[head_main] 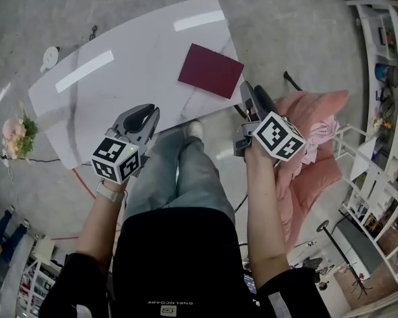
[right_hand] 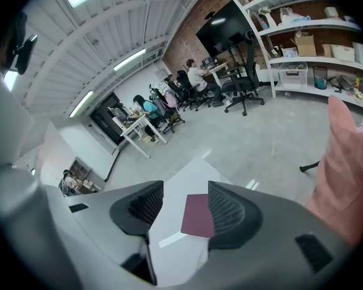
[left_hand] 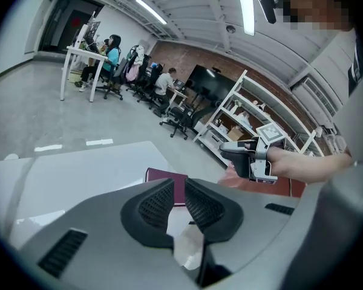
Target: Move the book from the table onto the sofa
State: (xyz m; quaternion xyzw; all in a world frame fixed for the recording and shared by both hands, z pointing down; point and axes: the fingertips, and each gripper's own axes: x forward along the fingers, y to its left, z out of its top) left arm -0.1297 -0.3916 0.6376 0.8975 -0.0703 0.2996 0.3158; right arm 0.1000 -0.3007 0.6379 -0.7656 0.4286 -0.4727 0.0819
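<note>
The book (head_main: 211, 70), thin and dark red, lies flat and untouched in the upper middle of the head view, on the white table (head_main: 113, 78) near its right edge. Both tools hang over the person's lap, lower in the frame and well short of the book. The right gripper (head_main: 252, 101) has its jaws spread wide with nothing in them, and in its own view the book sits beyond the gap, against the right jaw. The left gripper (head_main: 140, 119) is empty too, its jaws barely parted. The right tool looks the better choice, being nearer both the book and the pink sofa (head_main: 305, 171) at the right. A flat cover gives little to bite, so I would come in low at the edge nearest the table's rim, get one jaw under it, and close firmly before lifting.
</note>
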